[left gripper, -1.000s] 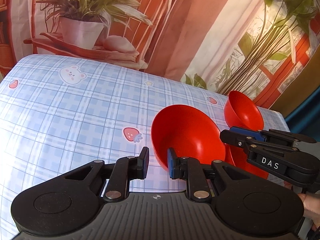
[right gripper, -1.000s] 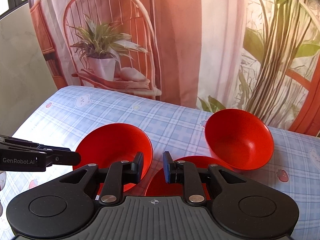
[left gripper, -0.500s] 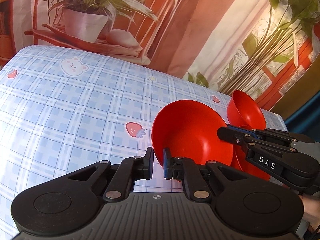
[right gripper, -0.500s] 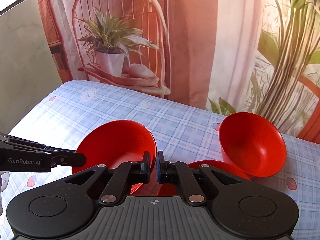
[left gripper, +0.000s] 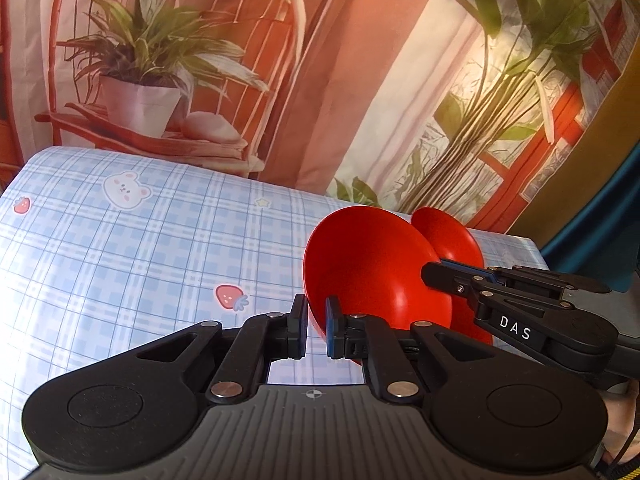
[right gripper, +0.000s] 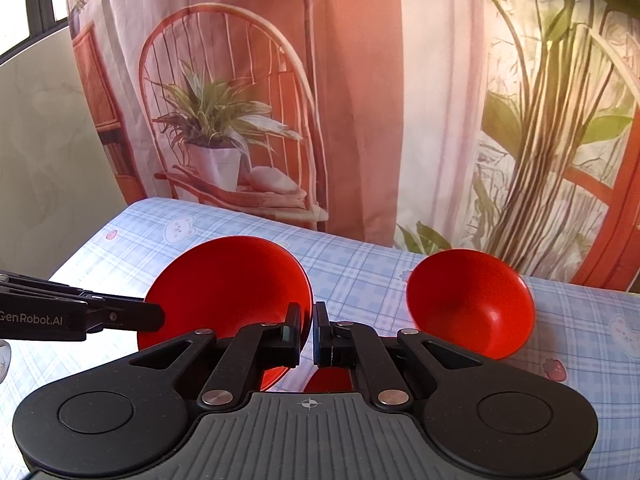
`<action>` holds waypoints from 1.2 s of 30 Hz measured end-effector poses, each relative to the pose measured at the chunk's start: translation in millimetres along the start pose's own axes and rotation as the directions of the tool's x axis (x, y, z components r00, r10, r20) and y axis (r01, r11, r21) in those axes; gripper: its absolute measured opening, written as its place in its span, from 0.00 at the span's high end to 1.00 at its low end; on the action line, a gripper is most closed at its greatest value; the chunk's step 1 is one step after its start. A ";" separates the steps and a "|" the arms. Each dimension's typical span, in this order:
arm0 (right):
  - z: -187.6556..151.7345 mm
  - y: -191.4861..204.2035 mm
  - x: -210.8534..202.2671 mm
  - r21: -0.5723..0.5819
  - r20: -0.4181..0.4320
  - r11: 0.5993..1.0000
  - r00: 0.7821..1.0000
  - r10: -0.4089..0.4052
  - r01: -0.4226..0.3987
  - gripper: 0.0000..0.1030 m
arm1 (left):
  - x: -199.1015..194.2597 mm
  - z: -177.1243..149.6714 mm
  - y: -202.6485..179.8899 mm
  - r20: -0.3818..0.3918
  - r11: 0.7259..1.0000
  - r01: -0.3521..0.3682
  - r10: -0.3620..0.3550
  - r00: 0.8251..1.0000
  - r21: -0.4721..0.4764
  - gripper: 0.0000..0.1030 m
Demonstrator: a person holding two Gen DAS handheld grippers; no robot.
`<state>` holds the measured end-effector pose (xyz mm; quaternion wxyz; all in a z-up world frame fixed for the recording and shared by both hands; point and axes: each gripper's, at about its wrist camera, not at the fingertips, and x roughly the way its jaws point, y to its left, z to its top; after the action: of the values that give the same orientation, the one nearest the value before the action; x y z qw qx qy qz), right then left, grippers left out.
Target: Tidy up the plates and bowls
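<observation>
A red bowl [left gripper: 376,268] hangs tilted above the blue checked tablecloth [left gripper: 120,260]. My left gripper [left gripper: 316,328] is shut on its near left rim. My right gripper [left gripper: 430,274] reaches in from the right and pinches the opposite rim. In the right wrist view the same bowl [right gripper: 228,280] sits left of centre, with my right gripper [right gripper: 314,332] shut on its right rim and my left gripper [right gripper: 158,316] at its left rim. A second red bowl [right gripper: 472,304] rests on the cloth to the right. Part of a red plate [right gripper: 328,380] shows below the right fingers.
The table's far edge [right gripper: 360,240] meets a printed backdrop [right gripper: 224,140] of a chair and potted plant. A pale wall [right gripper: 40,160] stands at the left. Bare cloth [left gripper: 100,300] stretches left of the held bowl.
Both grippers closed onto the rims of the left red bowl. The bowl then rose off the cloth and tilted, with both hands moving up.
</observation>
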<state>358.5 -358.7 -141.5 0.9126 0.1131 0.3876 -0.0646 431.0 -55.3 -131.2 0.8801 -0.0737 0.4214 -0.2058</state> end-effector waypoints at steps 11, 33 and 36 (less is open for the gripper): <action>-9.4 -49.6 -43.2 0.067 0.041 0.997 0.998 -0.053 0.050 0.95 | 12.1 0.3 -59.1 -0.015 0.996 0.045 -0.044 0.999 0.081 0.90; -50.3 -85.0 -36.4 0.138 -0.023 0.987 0.997 -0.076 0.079 0.95 | 53.3 -14.3 -81.4 -0.118 0.986 0.033 -0.014 0.993 0.162 0.90; -52.5 -86.1 -35.5 0.136 -0.028 0.987 0.996 -0.079 0.082 0.95 | 55.4 -14.5 -82.3 -0.121 0.986 0.032 -0.012 0.993 0.165 0.90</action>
<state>279.8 -427.4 -164.7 0.8947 0.1605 0.3970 -0.1268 426.1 -152.7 -154.9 0.8541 0.0082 0.4539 -0.2539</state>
